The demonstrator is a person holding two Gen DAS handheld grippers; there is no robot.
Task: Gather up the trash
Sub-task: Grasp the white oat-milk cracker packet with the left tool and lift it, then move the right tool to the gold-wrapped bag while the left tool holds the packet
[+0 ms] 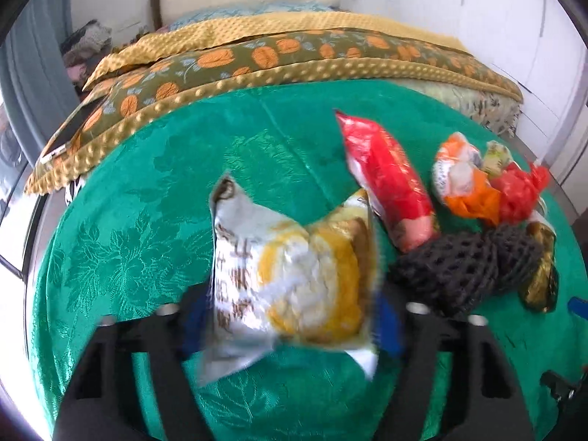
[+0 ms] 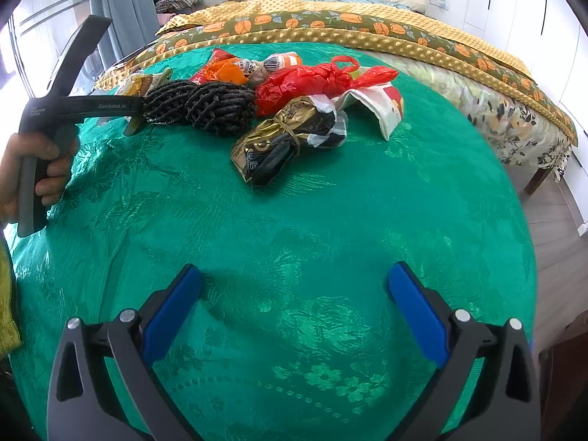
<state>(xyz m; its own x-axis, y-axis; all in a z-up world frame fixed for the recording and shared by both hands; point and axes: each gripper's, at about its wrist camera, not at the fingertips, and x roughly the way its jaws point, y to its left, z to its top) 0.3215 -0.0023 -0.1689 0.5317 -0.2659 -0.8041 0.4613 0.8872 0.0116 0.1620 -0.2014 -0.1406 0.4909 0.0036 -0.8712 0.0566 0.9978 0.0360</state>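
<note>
Gripping a white-and-yellow snack bag (image 1: pixel 290 275) between the blue pads (image 1: pixel 387 325) of the left gripper (image 1: pixel 290 327), jaws drawn in partway and closed on the crinkled packet, its edges blurred. Just right of that bag, a black foam net (image 1: pixel 466 257), touching the lower end of a long red wrapper (image 1: pixel 389 180) that lies angled on the green tablecloth (image 1: pixel 128 239). Further right, an orange-and-white crumpled packet (image 1: pixel 459 180) against a knotted red plastic bag (image 1: pixel 518 191), and a gold-and-black wrapper (image 1: pixel 540 275) peeking out past the net. All of it bunched close, pieces touching or overlapping, crowding the right flank of the held bag.

From the right wrist: right gripper (image 2: pixel 294 294) hanging over bare green cloth, jaws wide, nothing between the blue pads (image 2: pixel 419 316). Pile well ahead of it: gold-and-black wrapper nearest, net rolls to its left, red plastic bag behind, a white-and-red paper cup (image 2: pixel 382 106) on its side at the right edge. A hand (image 2: pixel 33 172) on the left gripper's grey handle at far left, its black body reaching across to the net. Beyond the table, a bed (image 2: pixel 367 29) with a mustard dotted blanket and orange-flowered quilt, and grey curtains (image 2: pixel 125 3).
</note>
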